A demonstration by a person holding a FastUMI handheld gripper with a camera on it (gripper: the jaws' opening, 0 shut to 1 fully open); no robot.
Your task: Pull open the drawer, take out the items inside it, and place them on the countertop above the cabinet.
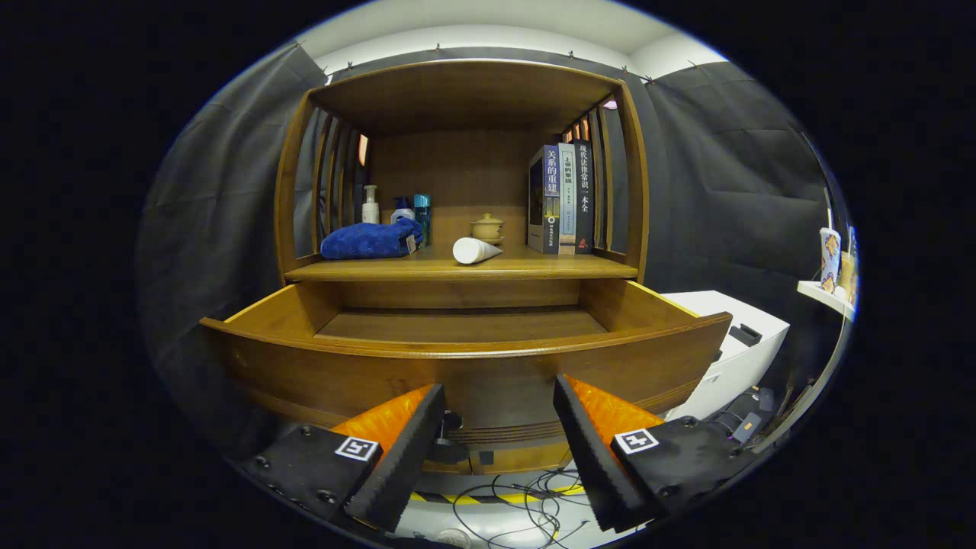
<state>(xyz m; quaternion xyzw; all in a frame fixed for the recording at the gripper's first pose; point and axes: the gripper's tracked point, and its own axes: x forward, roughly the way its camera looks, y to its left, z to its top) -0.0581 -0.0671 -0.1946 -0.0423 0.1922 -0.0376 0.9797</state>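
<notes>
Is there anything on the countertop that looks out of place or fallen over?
The white tube lies on its side on the countertop, before the lidded teacup. The blue cloth is crumpled. The gripper is open before the open drawer.

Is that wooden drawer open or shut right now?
Open. The drawer is pulled well out from under the countertop, so its bare floor shows. The gripper is open just before its front, holding nothing.

fingers (404,450): two wedge-shaped, ribbed inner pads, spread apart
mounts: black plates with round screws
markings: square black-and-white tag on each
</notes>
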